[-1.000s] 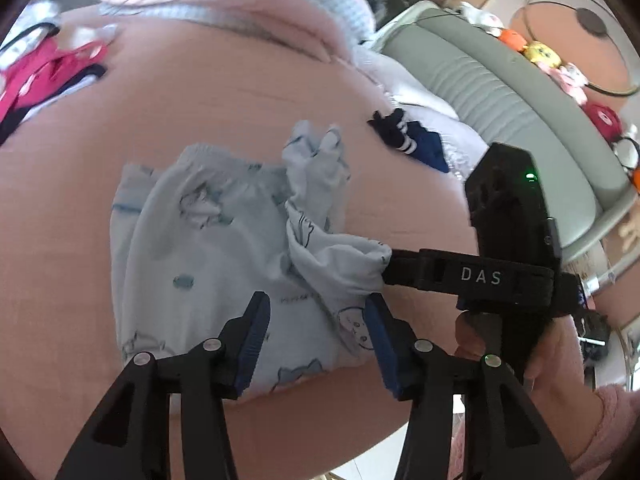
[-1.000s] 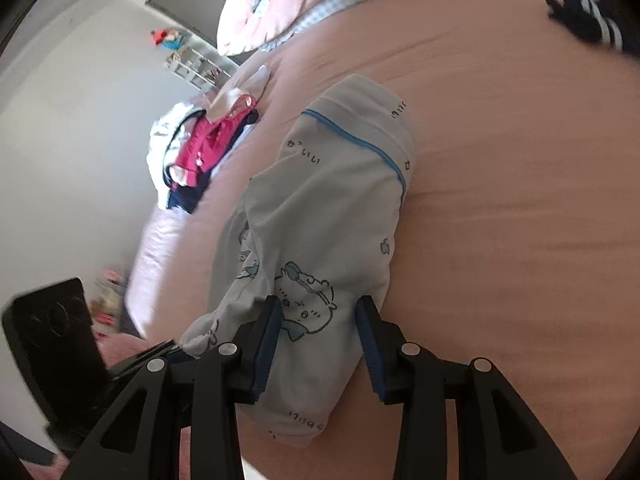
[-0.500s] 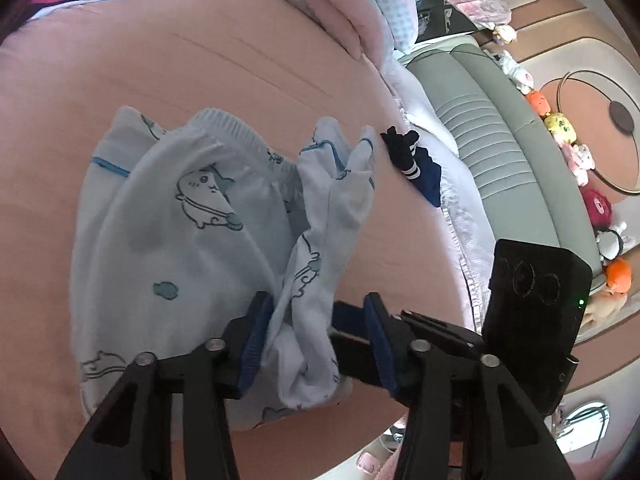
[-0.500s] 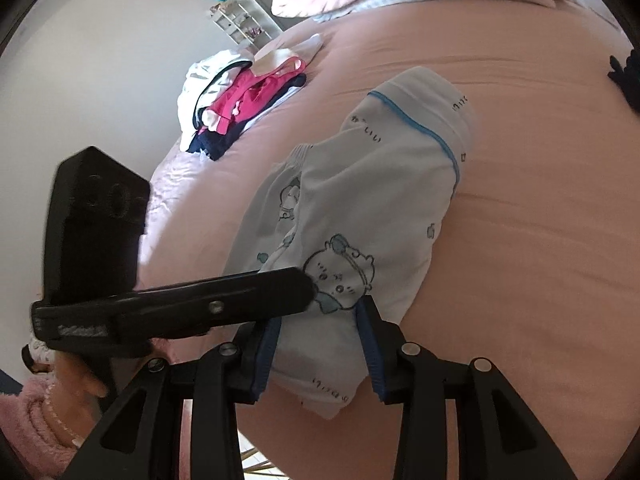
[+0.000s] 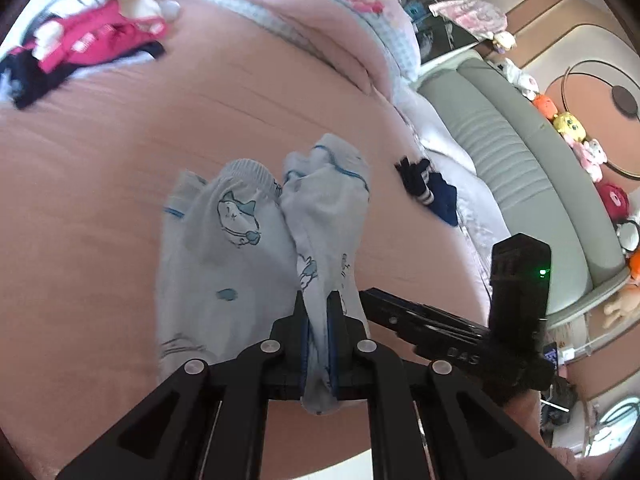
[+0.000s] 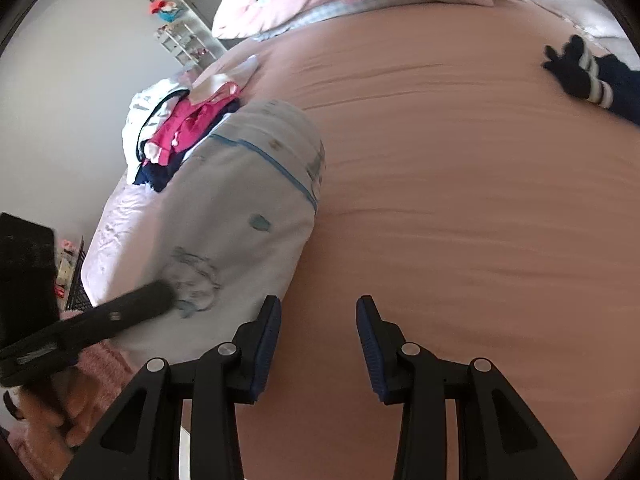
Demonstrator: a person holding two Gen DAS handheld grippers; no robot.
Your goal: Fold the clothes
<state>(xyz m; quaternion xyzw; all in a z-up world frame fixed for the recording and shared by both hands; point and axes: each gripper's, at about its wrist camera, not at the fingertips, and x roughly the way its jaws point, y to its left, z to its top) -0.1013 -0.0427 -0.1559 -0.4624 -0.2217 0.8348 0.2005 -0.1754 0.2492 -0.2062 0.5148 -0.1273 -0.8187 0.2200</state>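
The left gripper (image 5: 318, 344) pinches a leg of the pale-blue cartoon-print cotton trousers (image 5: 224, 256), which lie partly folded on the pink bedsheet (image 5: 100, 152). The right gripper (image 6: 318, 344), just beside the trousers, is spread and empty. Judged from this, folding is midway; a pink-and-navy clothes heap (image 5: 76, 48) lies well beyond the trousers.

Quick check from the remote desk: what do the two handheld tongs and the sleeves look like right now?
Both tongs are black, with skeletal cut-out arms, silver rivets and blue ribbed pads: the left tongs and the right tongs. Seen from the left wrist, the right unit carries a black camera box with a green light and white "DAS" lettering on its arm. A fuzzy pink sleeve shows by the left unit's handle.
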